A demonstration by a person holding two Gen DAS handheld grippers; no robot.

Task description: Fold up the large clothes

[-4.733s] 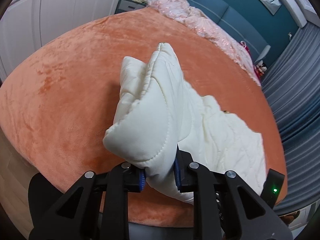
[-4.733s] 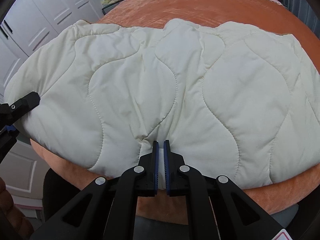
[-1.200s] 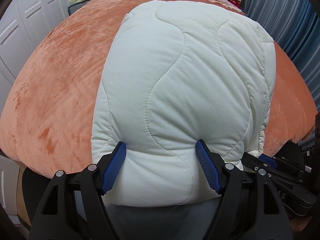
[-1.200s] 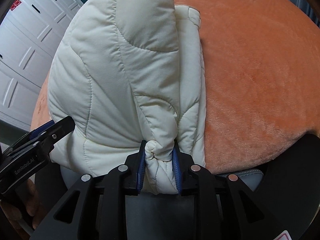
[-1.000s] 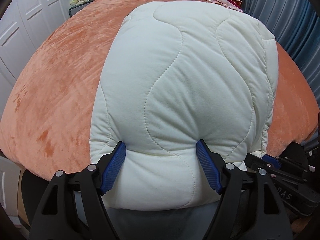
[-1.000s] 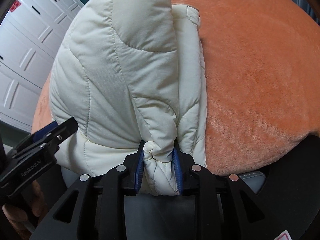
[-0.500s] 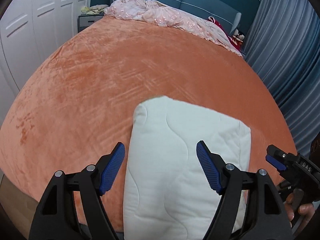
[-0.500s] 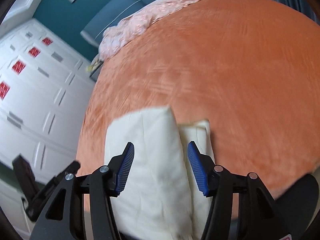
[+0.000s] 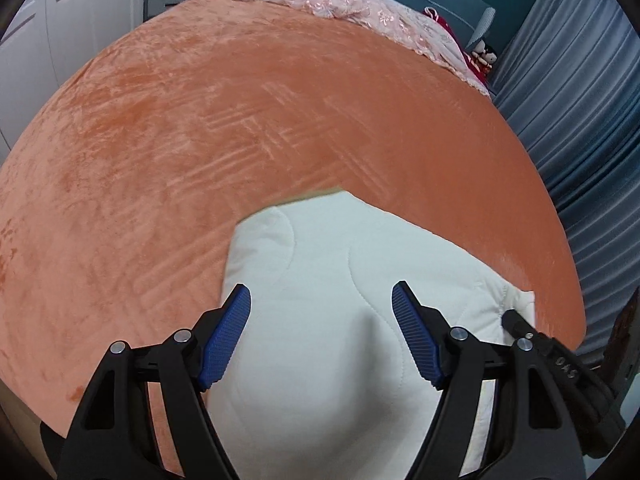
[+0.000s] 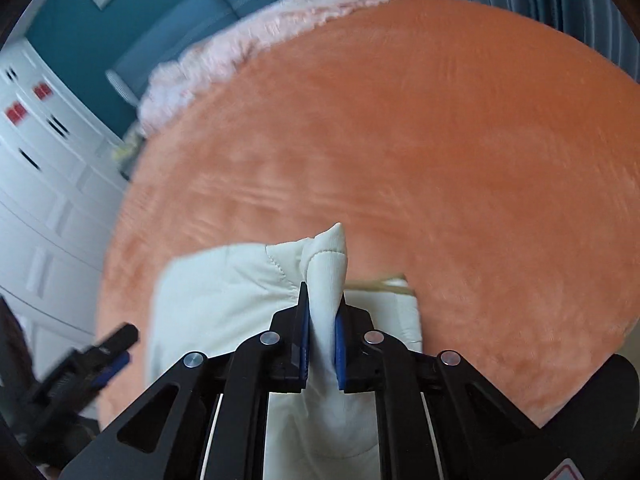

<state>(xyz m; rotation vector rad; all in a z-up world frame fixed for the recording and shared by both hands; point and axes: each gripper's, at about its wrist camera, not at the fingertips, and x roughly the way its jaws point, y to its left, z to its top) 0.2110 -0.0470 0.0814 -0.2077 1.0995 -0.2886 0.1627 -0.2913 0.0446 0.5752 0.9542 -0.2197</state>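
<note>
A cream quilted jacket (image 9: 340, 304) lies folded into a thick pad at the near edge of the orange bed (image 9: 240, 120). My left gripper (image 9: 322, 308) is open above it, its blue pads (image 9: 224, 332) wide apart and empty. My right gripper (image 10: 322, 320) is shut on a raised fold of the jacket (image 10: 326, 276), pinching it upright between the blue pads. The rest of the jacket (image 10: 224, 292) spreads to the left. The right gripper's black body (image 9: 560, 364) shows at the right of the left wrist view. The right wrist view is blurred.
The orange plush bed (image 10: 440, 140) stretches far ahead. A pink blanket (image 9: 340, 0) lies crumpled by the teal headboard. White wardrobe doors (image 10: 44, 184) stand to the left, grey-blue curtains (image 9: 580, 100) to the right.
My right gripper was open half a second ago and has shut on a fold of the jacket. My left gripper stays open and has drawn slightly nearer the jacket.
</note>
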